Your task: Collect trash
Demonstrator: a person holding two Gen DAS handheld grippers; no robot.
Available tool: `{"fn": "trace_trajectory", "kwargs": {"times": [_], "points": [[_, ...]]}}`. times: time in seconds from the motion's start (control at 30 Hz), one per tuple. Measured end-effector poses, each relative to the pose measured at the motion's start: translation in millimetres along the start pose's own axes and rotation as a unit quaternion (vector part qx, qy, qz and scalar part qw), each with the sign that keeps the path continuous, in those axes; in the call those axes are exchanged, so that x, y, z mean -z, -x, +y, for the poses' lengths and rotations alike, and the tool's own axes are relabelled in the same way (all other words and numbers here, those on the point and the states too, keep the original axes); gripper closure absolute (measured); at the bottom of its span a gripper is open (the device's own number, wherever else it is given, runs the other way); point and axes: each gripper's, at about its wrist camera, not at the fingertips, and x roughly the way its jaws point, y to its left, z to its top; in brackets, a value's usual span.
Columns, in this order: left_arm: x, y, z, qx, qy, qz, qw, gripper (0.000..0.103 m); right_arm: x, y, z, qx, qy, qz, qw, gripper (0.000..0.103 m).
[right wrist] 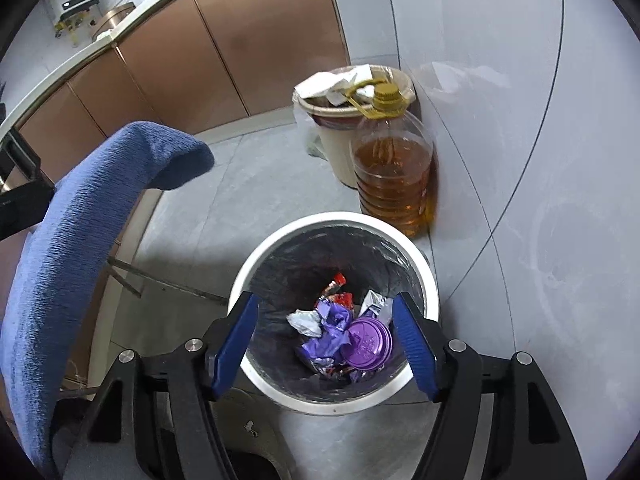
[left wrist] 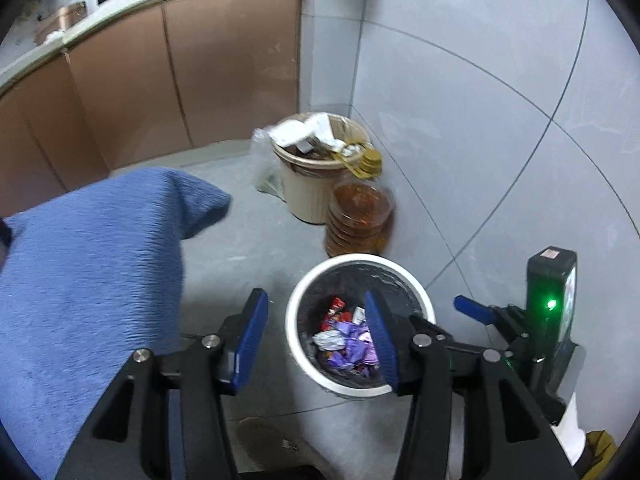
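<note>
A white round bin [right wrist: 426, 280] with a dark liner stands on the grey floor, also in the left wrist view [left wrist: 296, 344]. Inside lie purple wrappers [right wrist: 324, 340], a purple round lid [right wrist: 368, 344], silver foil [right wrist: 306, 322] and red wrappers [right wrist: 338, 280]. My right gripper [right wrist: 324, 340] is open and empty, directly above the bin's mouth. My left gripper [left wrist: 316, 344] is open and empty, above the bin's left rim. The right gripper's blue fingertip [left wrist: 472, 308] shows at the right of the left wrist view.
A large bottle of amber oil [right wrist: 394, 176] stands just behind the bin. A beige full bin [right wrist: 352, 100] stands in the corner behind it. A blue chair back [right wrist: 80, 220] is close on the left. Brown cabinets [right wrist: 240, 48] line the far side. A grey wall [right wrist: 540, 160] is on the right.
</note>
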Motion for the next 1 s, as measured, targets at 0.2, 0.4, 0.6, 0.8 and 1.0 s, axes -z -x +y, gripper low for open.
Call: {"fn": "trace_trajectory", "kwargs": {"times": [0.2,0.4,0.6,0.8,1.0], "points": [[11.3,48.2,31.4,-0.071,0.009,-0.046,0.9963,0.053,-12.5,28.1,29.0,-0.023,0.024,-0.029,0.999,0.032],[32.5,110.3,71.4,-0.147,0.039,-0.108,0.9825,0.036,-18.8,59.2,82.5,-0.059,0.070,-0.057,0.994,0.030],[62.0,168.3,110.9,-0.215,0.082,-0.154,0.9609,0.032,-16.4,92.3,141.4,-0.096,0.125,-0.079,0.984,0.028],[92.8,215.3,137.7,-0.284,0.132,-0.197,0.9291,0.028,-13.0,132.1,189.9,-0.122,0.177,-0.106,0.971,0.022],[127.2,250.1,159.9,-0.323,0.166,-0.209,0.9077,0.019,-6.3,169.4,234.2,-0.139,0.215,-0.136,0.957,0.014]]}}
